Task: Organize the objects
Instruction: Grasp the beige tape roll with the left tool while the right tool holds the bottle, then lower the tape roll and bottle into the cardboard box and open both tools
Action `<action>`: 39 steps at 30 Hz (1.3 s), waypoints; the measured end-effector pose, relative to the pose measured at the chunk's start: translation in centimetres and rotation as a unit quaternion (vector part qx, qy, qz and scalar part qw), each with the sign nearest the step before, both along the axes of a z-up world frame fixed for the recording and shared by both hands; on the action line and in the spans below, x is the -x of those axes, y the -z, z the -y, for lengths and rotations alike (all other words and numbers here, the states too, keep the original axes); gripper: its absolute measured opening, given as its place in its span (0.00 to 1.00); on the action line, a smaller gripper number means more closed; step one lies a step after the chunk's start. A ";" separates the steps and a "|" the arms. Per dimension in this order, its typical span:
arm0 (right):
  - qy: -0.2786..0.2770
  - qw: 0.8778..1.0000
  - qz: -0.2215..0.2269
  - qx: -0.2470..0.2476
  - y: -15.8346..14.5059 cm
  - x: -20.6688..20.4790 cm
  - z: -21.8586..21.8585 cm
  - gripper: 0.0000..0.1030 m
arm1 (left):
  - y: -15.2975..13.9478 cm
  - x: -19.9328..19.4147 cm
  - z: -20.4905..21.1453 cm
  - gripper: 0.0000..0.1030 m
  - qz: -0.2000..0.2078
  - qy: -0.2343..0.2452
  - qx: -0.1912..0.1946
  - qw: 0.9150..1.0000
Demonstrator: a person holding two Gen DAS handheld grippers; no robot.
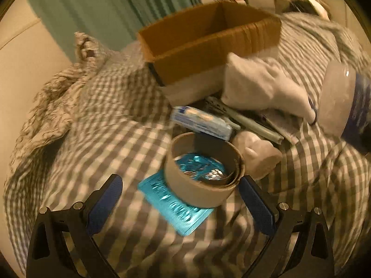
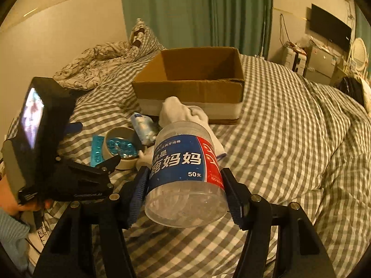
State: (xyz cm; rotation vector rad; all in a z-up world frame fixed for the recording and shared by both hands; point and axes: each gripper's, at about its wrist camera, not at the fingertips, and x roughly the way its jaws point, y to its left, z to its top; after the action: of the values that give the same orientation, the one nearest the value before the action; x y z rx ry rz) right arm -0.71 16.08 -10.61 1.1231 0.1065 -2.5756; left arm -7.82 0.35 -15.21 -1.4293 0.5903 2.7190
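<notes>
My right gripper (image 2: pixel 184 190) is shut on a clear plastic jar with a blue and red label (image 2: pixel 185 173), held above the checked bed; the jar also shows in the left wrist view (image 1: pixel 343 106). My left gripper (image 1: pixel 180 190) is open, its fingers either side of a brown tape roll (image 1: pixel 201 169) that lies on a shiny blue blister pack (image 1: pixel 171 206). An open cardboard box (image 1: pixel 208 44) stands behind, also in the right wrist view (image 2: pixel 192 81). White socks (image 1: pixel 262 85), a blue-white small box (image 1: pixel 201 122) and pens (image 1: pixel 252 125) lie between.
The checked bedsheet (image 2: pixel 289 127) covers the bed. A crumpled patterned quilt (image 2: pixel 92 64) and pillow lie at the far left. Green curtains (image 2: pixel 197 11) hang behind. Furniture and a dark screen (image 2: pixel 329 27) stand at the right wall.
</notes>
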 end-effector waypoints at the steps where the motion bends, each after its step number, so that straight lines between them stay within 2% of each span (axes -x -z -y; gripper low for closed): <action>1: 0.003 1.000 0.002 0.003 0.1 0.2 -0.3 0.60 | 0.5 0.3 -0.4 1.00 0.010 0.006 0.002 1.000; 5: 0.009 1.000 0.008 0.012 0.6 0.5 -1.4 0.60 | 2.0 1.3 -1.7 1.00 0.030 0.029 0.021 0.999; 8: 0.015 1.000 0.012 0.016 1.0 0.9 -2.2 0.60 | 3.2 2.3 -1.8 1.00 0.052 0.030 0.012 0.998; 13: 0.025 0.999 0.018 0.017 1.4 1.1 -2.9 0.60 | 3.7 3.1 -1.6 0.99 0.059 0.039 -0.002 0.997; 18: 0.029 0.999 0.020 0.016 1.4 0.8 -2.7 0.60 | 2.8 1.8 -1.2 0.85 0.037 0.038 -0.019 0.998; 19: 0.030 0.999 0.020 0.017 1.3 0.6 -2.7 0.60 | 2.5 1.4 -0.9 0.77 0.033 0.036 -0.024 0.999; 23: 0.033 0.999 0.004 0.015 0.0 -0.2 -2.1 0.60 | 1.4 -0.5 -0.6 0.77 0.023 0.043 -0.053 0.997; 27: 0.030 0.999 -0.012 0.013 -1.4 -1.3 -1.5 0.60 | -0.7 -2.3 0.1 0.77 0.006 0.041 -0.103 0.994; 32: 0.032 0.999 -0.037 0.007 -3.4 -2.7 -1.0 0.60 | -5.5 -4.1 1.6 0.77 -0.052 0.023 -0.157 0.986; 37: 0.035 0.997 -0.068 0.004 -5.7 -3.5 -0.9 0.60 | -11.3 -4.2 3.0 0.77 -0.126 0.013 -0.197 0.972; 39: 0.038 0.996 -0.085 0.000 -7.0 -3.4 -1.1 0.60 | -12.9 -3.7 3.1 0.77 -0.141 0.014 -0.210 0.967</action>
State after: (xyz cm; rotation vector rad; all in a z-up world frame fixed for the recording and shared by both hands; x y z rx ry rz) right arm 2.64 17.17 -3.63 0.9232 0.1068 -2.7349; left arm -4.17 -2.75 -2.28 -0.9389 0.0218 2.8125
